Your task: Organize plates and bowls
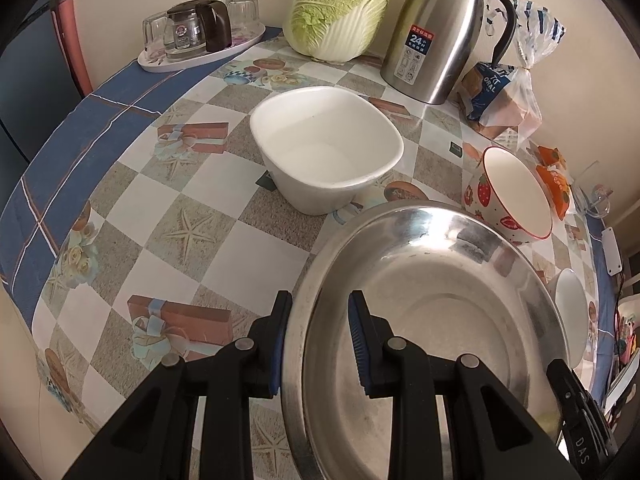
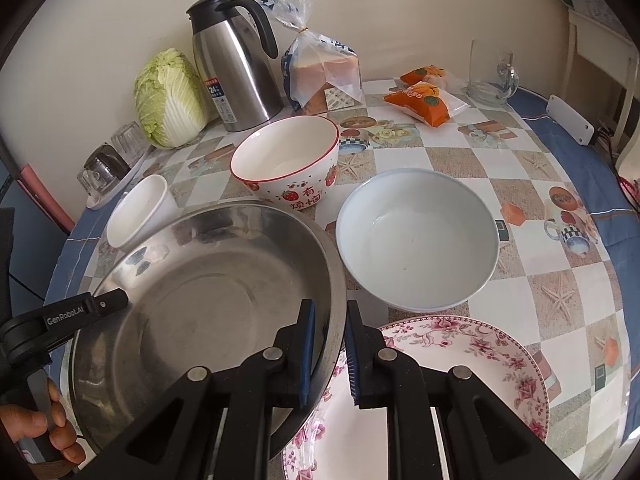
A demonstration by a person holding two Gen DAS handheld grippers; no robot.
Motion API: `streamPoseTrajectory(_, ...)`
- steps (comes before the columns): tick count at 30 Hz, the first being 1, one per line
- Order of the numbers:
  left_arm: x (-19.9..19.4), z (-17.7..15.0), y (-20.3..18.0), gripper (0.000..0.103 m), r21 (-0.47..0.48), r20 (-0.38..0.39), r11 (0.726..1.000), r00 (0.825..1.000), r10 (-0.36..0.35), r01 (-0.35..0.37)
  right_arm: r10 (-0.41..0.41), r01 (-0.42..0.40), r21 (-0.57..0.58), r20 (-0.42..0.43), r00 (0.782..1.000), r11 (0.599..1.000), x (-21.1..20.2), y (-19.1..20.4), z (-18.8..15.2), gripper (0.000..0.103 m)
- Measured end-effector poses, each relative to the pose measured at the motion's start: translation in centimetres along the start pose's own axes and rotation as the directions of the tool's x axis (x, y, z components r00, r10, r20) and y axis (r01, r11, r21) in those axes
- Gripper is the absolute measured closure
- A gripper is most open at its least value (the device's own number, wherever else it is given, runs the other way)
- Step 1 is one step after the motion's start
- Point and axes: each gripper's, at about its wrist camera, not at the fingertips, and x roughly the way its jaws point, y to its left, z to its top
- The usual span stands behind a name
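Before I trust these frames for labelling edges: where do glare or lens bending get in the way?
Left wrist view: the steel basin shows bright reflections on its far wall, and the table edge bows strongly. Right wrist view: the same basin mirrors the bowls behind it; the glass mug is faint against the wall.

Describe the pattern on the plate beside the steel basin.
The plate is white with pink roses and scrolling vines around its rim, clearest in the right wrist view.
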Motion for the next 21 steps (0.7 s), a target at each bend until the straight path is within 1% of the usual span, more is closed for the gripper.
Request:
streamPoseTrajectory(13, 1.2, -0.1, 0.0, 0.075, 0.002, -0.027, 1.000, 1.000, 0.014, -0.014, -0.016, 0.016, -0.018, -0.011, 1.000, 1.000, 0.6, 0.1, -0.1, 0.086)
streamPoseTrajectory(21, 1.7, -0.2, 0.0, 0.070, -0.004, -0.045, 1.000, 0.999, 0.014, -0.015, -0.022, 0.021, -0.024, -0.036, 0.999, 0.999, 1.3, 0.2, -0.2, 0.086)
